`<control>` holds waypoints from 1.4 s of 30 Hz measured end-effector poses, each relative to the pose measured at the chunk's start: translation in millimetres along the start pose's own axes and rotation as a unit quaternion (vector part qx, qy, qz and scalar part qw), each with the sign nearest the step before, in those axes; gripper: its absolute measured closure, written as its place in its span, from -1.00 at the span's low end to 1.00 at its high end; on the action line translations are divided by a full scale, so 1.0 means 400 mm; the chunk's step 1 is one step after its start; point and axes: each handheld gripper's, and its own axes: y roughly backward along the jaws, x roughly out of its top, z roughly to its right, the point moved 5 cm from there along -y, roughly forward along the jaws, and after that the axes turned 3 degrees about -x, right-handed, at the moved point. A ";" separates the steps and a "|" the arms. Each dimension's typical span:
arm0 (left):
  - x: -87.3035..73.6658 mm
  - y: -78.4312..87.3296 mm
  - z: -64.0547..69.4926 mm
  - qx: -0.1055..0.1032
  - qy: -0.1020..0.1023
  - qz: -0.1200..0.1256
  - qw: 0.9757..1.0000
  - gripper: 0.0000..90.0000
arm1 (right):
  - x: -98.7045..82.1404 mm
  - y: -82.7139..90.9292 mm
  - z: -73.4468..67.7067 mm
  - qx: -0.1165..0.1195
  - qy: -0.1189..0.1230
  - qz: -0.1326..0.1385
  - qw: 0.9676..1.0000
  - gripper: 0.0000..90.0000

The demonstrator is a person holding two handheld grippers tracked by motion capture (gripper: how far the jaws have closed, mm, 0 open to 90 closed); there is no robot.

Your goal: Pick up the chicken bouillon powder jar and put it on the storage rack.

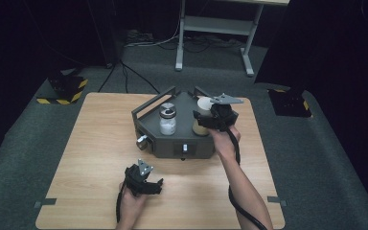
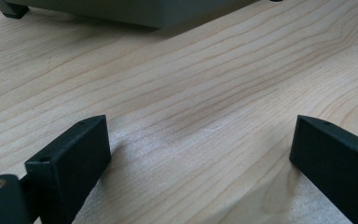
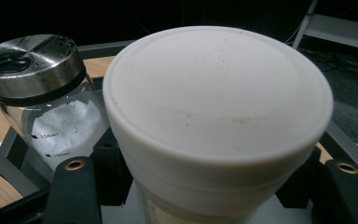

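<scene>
Filling the centre of the right gripper view, nearest the lens, is the white-lidded jar (image 3: 216, 121), with the right gripper (image 3: 209, 186) clamped on it: its two black jaws stand at the lower left and lower right of the frame, pressed against the jar's sides just beneath the broad lid. In the high view that jar (image 1: 202, 117) stands in the right-hand part of the grey rack (image 1: 172, 141) at the centre of the frame, and the right gripper (image 1: 210, 120) comes at it from the lower right. Just beside it, at the left of the rack, stands the glass shaker (image 1: 167, 120) with a steel cap and white powder inside, close enough that a sideways swing could knock it. To do the lift well, I would keep the grip square and low under the lid so the pull falls on the body, raise the jar straight up until its base clears the rack wall, and only then carry it off. At the lower left of the high view the left gripper (image 1: 154, 186) rests on the wooden table (image 1: 86, 158), jaws apart and empty; it could steady the rack.
</scene>
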 end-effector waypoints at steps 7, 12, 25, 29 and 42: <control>0.000 0.000 0.000 0.000 0.000 0.000 1.000 -0.89 | -0.008 0.001 -0.011 -0.010 -0.007 0.008 1.000 -0.22; 0.000 0.000 0.000 0.000 0.000 0.000 1.000 -0.89 | -0.009 0.001 -0.009 -0.008 -0.012 0.011 1.000 -0.43; 0.000 0.000 0.000 0.000 0.000 0.000 1.000 -0.89 | -0.022 0.018 -0.009 -0.012 -0.020 0.024 0.999 -0.83; 0.000 0.000 0.000 0.000 0.000 0.000 1.000 -0.89 | -0.027 0.029 -0.014 -0.019 -0.014 0.032 0.999 -0.82; 0.000 0.000 0.000 0.000 0.000 0.000 1.000 -0.89 | -0.056 0.063 -0.010 -0.018 0.001 0.038 0.999 -0.81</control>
